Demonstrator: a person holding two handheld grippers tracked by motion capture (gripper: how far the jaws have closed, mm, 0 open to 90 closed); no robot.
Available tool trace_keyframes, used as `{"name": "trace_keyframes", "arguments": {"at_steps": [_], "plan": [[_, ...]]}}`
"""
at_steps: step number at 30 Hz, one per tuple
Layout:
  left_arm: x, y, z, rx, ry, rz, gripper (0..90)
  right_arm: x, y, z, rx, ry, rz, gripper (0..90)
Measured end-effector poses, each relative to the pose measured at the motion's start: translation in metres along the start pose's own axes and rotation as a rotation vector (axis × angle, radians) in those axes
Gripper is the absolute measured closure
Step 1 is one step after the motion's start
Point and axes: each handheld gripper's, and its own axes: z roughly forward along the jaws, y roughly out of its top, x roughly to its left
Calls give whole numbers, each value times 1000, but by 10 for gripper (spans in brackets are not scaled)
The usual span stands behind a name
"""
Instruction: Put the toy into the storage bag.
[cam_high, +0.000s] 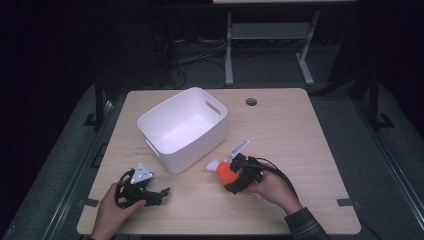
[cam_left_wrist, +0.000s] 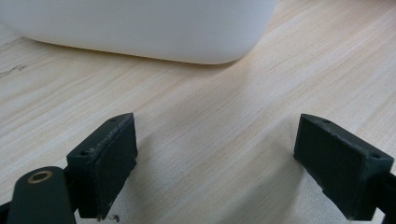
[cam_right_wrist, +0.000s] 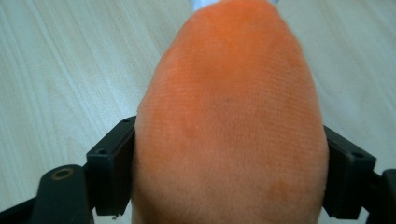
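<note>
An orange soft object (cam_high: 225, 172) with a white tip lies on the wooden table (cam_high: 300, 135), right of centre near the front. My right gripper (cam_high: 232, 176) is shut on it. In the right gripper view the two black jaws press against both sides of the orange object (cam_right_wrist: 229, 93), and my right gripper (cam_right_wrist: 229, 175) sits low over the tabletop. A white plastic bin (cam_high: 197, 150) with handle cut-outs stands empty at centre left. My left gripper (cam_high: 159, 196) rests open on the table in front of the bin, with bare wood between its jaws (cam_left_wrist: 229, 163). The bin's wall (cam_left_wrist: 140, 28) is just ahead of it.
A round cable hole (cam_high: 251, 101) sits near the table's far edge. Tape marks (cam_high: 346, 202) lie at the front right corner. Beyond the table, the metal legs of another desk (cam_high: 229, 55) stand on the dark floor among cables.
</note>
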Motion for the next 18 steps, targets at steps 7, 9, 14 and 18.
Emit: {"name": "trace_keyframes", "arguments": {"at_steps": [7, 9, 14, 18], "plan": [[0, 0, 0, 0, 0, 0, 125, -4, 3, -15, -10, 13, -36, 199], [0, 0, 0, 0, 0, 0, 126, -5, 4, -18, -16, 13, -37, 199], [0, 0, 0, 0, 0, 0, 125, -8, 7, -26, -28, 11, -50, 200], [0, 0, 0, 0, 0, 0, 126, -8, 11, -33, -39, 11, -56, 200]]}}
